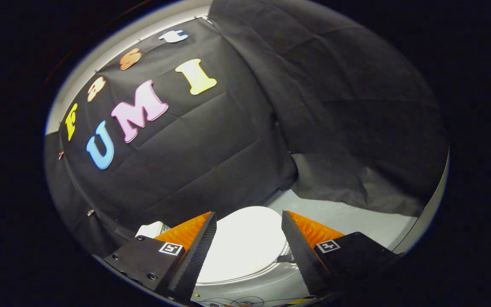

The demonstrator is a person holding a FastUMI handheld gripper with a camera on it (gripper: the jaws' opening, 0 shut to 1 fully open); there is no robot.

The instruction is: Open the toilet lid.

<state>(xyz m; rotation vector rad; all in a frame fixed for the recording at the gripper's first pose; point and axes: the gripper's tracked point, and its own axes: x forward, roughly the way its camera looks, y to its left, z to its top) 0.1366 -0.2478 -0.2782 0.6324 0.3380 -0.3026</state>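
A white toilet sits low on the floor with its lid [245, 243] lying flat and closed. The lid shows in the gap between my two fingers and a little beyond them. My gripper [249, 221] hovers above it, open wide, with nothing held and no contact with the lid. The toilet's tank [149, 229] peeks out beyond the left finger [194, 251], mostly hidden by it. The right finger [303, 251] covers the lid's right edge.
Black cloth walls stand close behind and to the right of the toilet. A strip of pale grey floor [356, 217] runs along the right side under the draped cloth. Thin cables [245, 301] lie on the floor in front of the toilet.
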